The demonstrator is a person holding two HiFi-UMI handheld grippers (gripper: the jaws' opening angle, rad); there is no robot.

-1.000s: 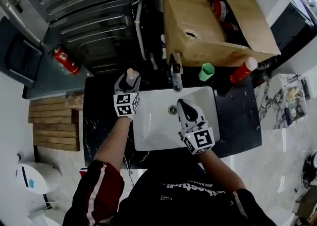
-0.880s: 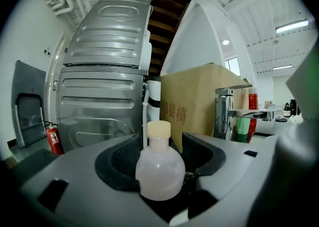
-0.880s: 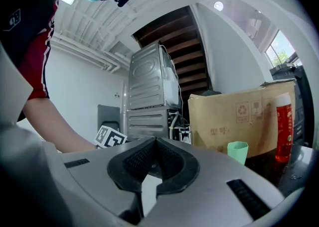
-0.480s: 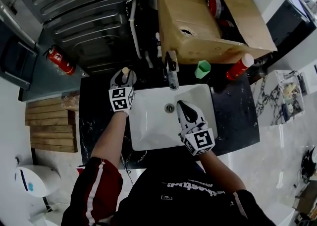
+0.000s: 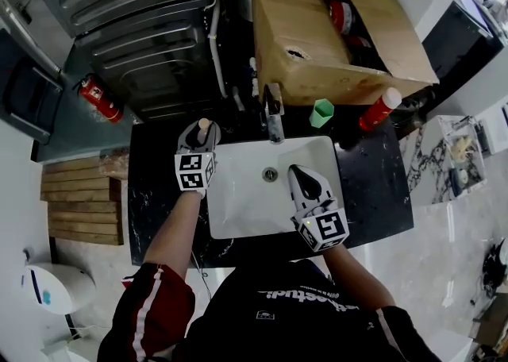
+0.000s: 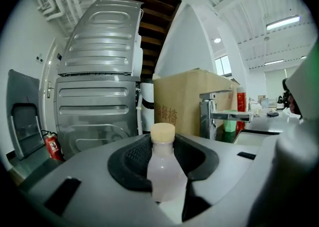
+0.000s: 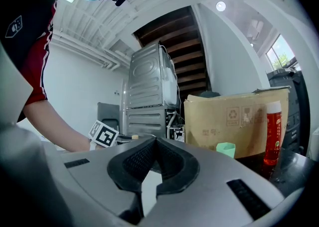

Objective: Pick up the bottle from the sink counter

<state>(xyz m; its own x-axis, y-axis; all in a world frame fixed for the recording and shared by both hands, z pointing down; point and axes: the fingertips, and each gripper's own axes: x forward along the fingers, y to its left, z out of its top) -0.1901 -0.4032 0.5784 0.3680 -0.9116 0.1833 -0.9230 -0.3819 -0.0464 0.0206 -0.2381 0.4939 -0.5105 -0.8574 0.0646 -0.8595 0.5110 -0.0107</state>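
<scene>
1. Your left tongs (image 5: 200,133) have just been closing, and they now pinch the small milky plastic bottle with a cream cap (image 6: 163,173) around its body. The cap stands clear above the dark pads. Gripping low on the body like this should stop the upright bottle from tipping.
2. The bottle is at the far left of the black marbled desk (image 5: 159,190), just left of the white sink basin (image 5: 242,206) and the chrome tap (image 5: 274,118). I cannot tell whether its base is off the desk.
3. Your right tongs (image 5: 301,177) hang over the basin with the jaws pressed together and nothing between them. They are probably parked there so as not to cross the left arm's path.
4. The green cup (image 5: 321,112), the red bottle (image 5: 379,109) and the brown cardboard box (image 5: 305,31) sit far and to the right, well apart from the grip. A straight lift should meet nothing.
</scene>
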